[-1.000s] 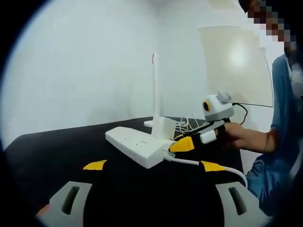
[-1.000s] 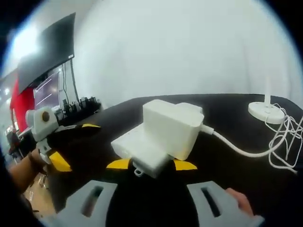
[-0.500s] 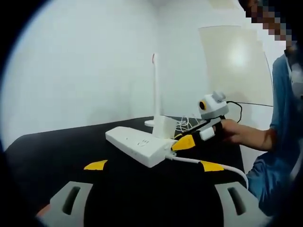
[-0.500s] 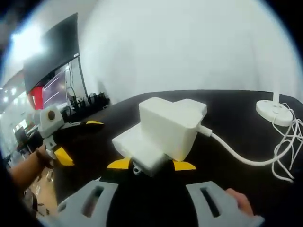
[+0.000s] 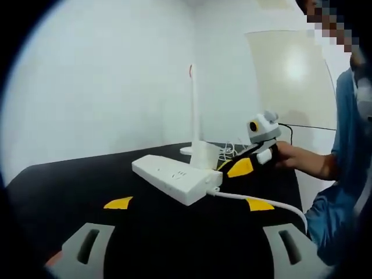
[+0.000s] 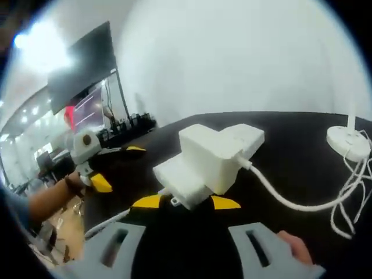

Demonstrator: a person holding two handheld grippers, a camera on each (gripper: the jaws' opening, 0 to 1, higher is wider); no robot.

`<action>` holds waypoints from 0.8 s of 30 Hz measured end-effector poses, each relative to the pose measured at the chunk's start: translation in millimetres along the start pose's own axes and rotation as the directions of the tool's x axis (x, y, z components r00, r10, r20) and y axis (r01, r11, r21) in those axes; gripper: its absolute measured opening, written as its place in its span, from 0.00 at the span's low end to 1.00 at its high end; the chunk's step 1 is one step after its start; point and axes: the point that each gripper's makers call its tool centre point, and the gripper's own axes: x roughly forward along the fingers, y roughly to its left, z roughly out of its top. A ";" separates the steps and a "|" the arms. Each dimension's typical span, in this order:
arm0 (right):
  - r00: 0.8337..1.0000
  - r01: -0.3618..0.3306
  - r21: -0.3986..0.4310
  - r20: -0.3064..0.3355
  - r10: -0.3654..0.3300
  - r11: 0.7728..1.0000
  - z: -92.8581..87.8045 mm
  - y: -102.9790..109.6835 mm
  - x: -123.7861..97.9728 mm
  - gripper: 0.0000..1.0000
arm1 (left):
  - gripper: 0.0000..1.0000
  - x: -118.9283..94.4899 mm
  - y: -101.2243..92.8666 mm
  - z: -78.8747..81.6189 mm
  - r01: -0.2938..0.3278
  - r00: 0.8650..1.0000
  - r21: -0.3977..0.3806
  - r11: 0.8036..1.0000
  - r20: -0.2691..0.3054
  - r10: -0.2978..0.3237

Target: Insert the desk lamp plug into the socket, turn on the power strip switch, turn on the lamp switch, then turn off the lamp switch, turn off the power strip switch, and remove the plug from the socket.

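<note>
The white power strip [image 5: 174,177] lies near the middle of the black table [image 5: 70,186], with the lamp's boxy plug adapter [image 6: 212,160] seated in it at the end nearer the desk lamp [image 5: 194,110], whose base [image 6: 349,141] stands toward the far edge. The left gripper [image 5: 189,203] and right gripper [image 6: 185,202] are both spread wide, holding nothing. The adapter looks light, rigid and smooth; gripping its flat side faces while the strip is held down seems safest, not the limp cable [image 6: 279,195].
</note>
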 end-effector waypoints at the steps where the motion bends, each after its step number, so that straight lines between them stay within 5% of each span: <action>1: 1.000 -0.004 -0.010 -0.005 0.004 1.000 0.6 -1.2 -3.3 0.31 | 0.71 0.0 0.1 -0.2 -0.002 1.000 0.000 1.000 -0.001 0.002; 12: 0.994 -0.107 -0.143 0.011 0.110 0.984 25.7 18.2 -51.5 0.31 | 0.71 1.2 2.6 2.1 -0.016 1.000 -0.017 1.000 0.013 0.017; 15: 0.997 -0.067 -0.243 0.024 0.075 0.968 32.2 10.8 -63.3 0.31 | 0.71 1.5 3.5 1.1 -0.023 1.000 -0.016 1.000 0.008 0.023; 24: 0.992 -0.077 -0.226 0.085 0.098 0.971 63.8 -9.8 -111.8 0.31 | 0.71 3.0 3.8 -0.1 -0.030 1.000 -0.016 0.999 0.000 0.030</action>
